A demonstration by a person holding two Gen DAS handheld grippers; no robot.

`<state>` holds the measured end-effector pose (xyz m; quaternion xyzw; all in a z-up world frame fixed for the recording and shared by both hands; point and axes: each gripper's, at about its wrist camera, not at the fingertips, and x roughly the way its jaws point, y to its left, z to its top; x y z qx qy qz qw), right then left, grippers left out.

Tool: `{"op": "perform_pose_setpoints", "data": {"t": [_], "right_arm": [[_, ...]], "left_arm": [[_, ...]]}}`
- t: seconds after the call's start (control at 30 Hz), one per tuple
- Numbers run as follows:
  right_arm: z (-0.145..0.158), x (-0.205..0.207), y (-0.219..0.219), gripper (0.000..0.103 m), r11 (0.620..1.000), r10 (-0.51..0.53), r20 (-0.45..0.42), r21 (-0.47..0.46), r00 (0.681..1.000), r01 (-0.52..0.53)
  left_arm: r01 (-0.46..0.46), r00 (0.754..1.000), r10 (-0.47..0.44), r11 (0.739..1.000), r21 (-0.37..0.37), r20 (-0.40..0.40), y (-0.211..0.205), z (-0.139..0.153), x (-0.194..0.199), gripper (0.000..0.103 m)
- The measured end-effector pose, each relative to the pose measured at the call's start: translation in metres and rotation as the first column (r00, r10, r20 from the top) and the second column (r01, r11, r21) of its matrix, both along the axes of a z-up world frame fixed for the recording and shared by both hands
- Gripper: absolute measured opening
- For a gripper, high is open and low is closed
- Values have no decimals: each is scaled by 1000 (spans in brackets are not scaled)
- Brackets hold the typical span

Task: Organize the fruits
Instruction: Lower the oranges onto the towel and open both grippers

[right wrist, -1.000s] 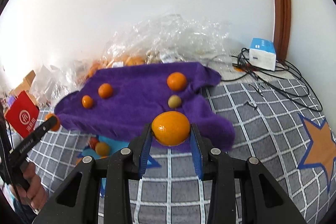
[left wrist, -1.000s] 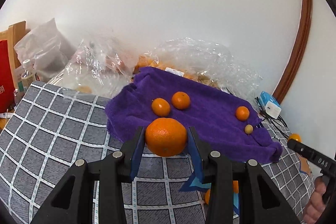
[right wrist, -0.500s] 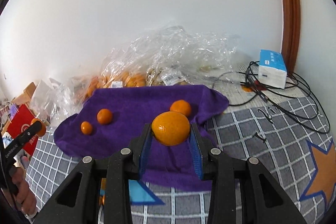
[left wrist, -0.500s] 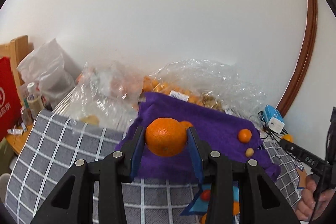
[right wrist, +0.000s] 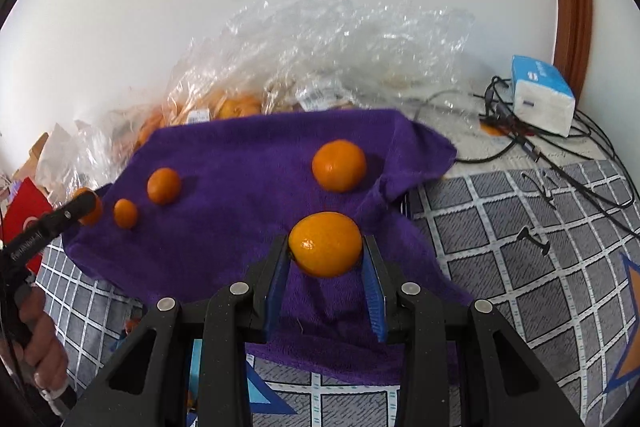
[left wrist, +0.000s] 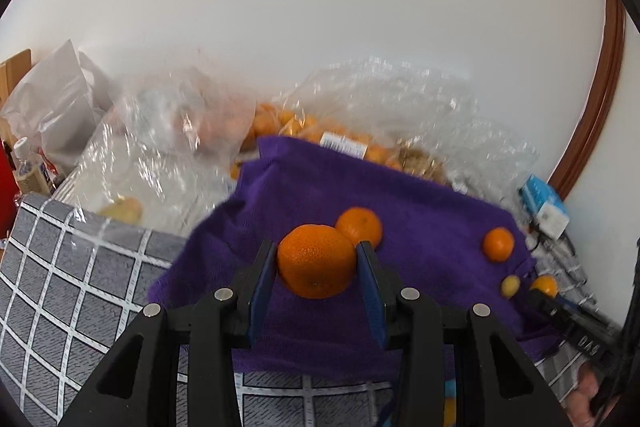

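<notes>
My left gripper (left wrist: pixel 317 263) is shut on a large orange (left wrist: pixel 316 261) and holds it over the near part of a purple towel (left wrist: pixel 420 219). Behind it lie a mandarin (left wrist: pixel 359 225), a smaller one (left wrist: pixel 498 245) and a tiny yellow fruit (left wrist: pixel 511 285). My right gripper (right wrist: pixel 325 247) is shut on an orange (right wrist: pixel 325 243) above the same towel (right wrist: pixel 240 163). On the towel lie a mandarin (right wrist: pixel 339 165) and two small ones (right wrist: pixel 163 185) (right wrist: pixel 125 213). The left gripper's tip with its orange (right wrist: pixel 86 207) shows at the far left.
Clear plastic bags (left wrist: pixel 380 115) holding more fruit lie behind the towel by the wall. A blue and white box (right wrist: pixel 542 95) and black cables (right wrist: pixel 560 163) lie at the right. A grey checked cloth (left wrist: pixel 72 267) covers the table. A red bag (right wrist: pixel 24 203) stands at the left.
Both grippers have moved forward and lower over the purple towel, still holding their oranges. The towel and its fruits look closer in both views.
</notes>
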<state>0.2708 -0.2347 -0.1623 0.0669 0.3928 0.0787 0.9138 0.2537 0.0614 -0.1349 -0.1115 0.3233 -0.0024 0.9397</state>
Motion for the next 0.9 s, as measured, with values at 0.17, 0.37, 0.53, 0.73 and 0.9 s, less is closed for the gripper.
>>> {"op": "perform_pose_setpoints", "data": {"t": [0.17, 0.37, 0.53, 0.73, 0.9], "right_arm": [[-12, 5, 4, 35, 1000, 23, -41, 10, 999, -22], [-18, 2, 14, 35, 998, 11, -31, -67, 999, -13], [-23, 1, 21, 35, 992, 19, -25, -121, 1000, -21], [-22, -1, 23, 40, 990, 22, -12, -136, 1000, -23], [-17, -6, 19, 52, 991, 11, 22, -136, 1000, -8]], "left_arm": [[6, 1000, -6, 1000, -1, -30, 0, -9, 2, 39], [15, 998, -14, 1000, 22, -57, -3, -17, 5, 39], [20, 997, -16, 998, 52, -76, -7, -24, 10, 39], [18, 997, -12, 996, 88, -75, -11, -26, 10, 39], [23, 997, -17, 996, 85, -70, -11, -26, 10, 44]]}}
